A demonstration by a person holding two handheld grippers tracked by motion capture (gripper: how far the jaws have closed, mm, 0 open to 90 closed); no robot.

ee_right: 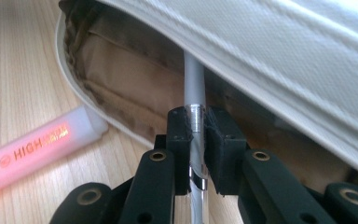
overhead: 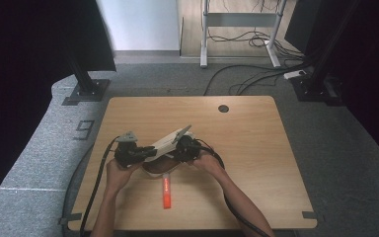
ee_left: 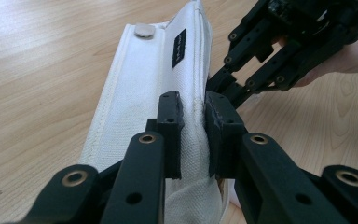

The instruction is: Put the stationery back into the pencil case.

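Note:
A white canvas pencil case (overhead: 165, 142) is held off the wooden table between both grippers, tilted, with its flap raised. My left gripper (ee_left: 195, 105) is shut on the case's (ee_left: 140, 84) stitched edge near its end. My right gripper (ee_right: 196, 119) is shut on a silver pen (ee_right: 194, 88) whose far end goes under the white flap (ee_right: 284, 56) into the brown lining (ee_right: 135, 88). From above, the left gripper (overhead: 128, 150) is at the case's left end and the right gripper (overhead: 185, 145) at its right. An orange highlighter (overhead: 166, 191) lies on the table just in front of the case.
The highlighter (ee_right: 32, 149) lies beside the case's open mouth. The wooden table (overhead: 256, 148) has a round cable hole (overhead: 223, 108) at the back. Black stands and loose cables are on the floor beyond. Cables trail from both grippers toward the front edge.

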